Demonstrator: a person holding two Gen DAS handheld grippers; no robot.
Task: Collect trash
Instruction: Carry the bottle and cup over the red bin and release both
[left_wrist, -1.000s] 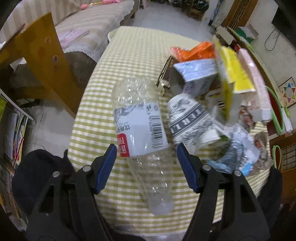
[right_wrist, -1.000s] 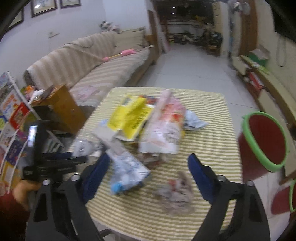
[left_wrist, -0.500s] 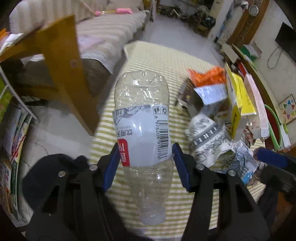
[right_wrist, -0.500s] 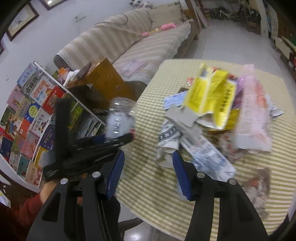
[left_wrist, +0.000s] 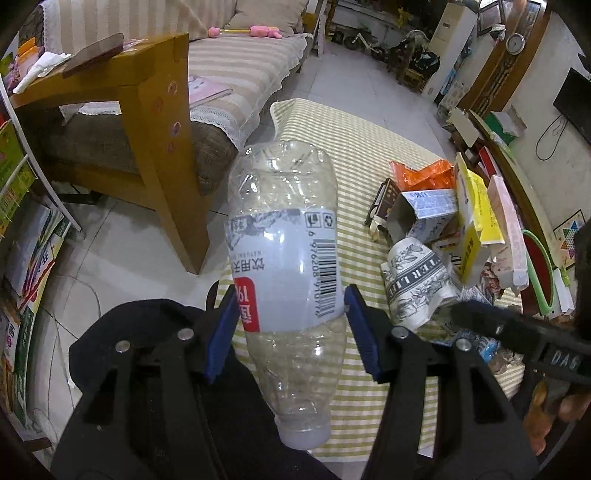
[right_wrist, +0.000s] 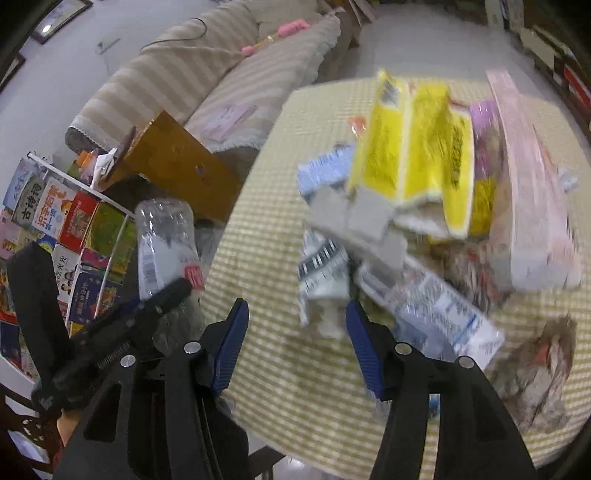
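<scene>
My left gripper (left_wrist: 290, 306) is shut on a clear, empty plastic bottle (left_wrist: 284, 240) with a white label, held cap-down above the table's near left edge. In the right wrist view the same bottle (right_wrist: 162, 236) hangs left of the table. My right gripper (right_wrist: 295, 332) hovers open over the checked tablecloth (right_wrist: 295, 387). A crumpled black-and-white paper cup (right_wrist: 321, 280) lies just ahead of its right pad, and only that pad is near it. Behind the cup sits the trash pile: a yellow packet (right_wrist: 410, 136), a pink box (right_wrist: 532, 206) and a blue-white wrapper (right_wrist: 443, 314).
A red bin with a green rim (left_wrist: 535, 266) stands past the table's right side. A wooden side table (left_wrist: 147, 122) and a striped sofa (left_wrist: 240, 55) are on the left, and a book rack (right_wrist: 55, 221) stands nearby. Crumpled paper (right_wrist: 535, 380) lies at the near right.
The left gripper closed on the bottle and lifted it off the table toward the left. The right gripper narrowed its jaws and swung down and left to the paper cup.
</scene>
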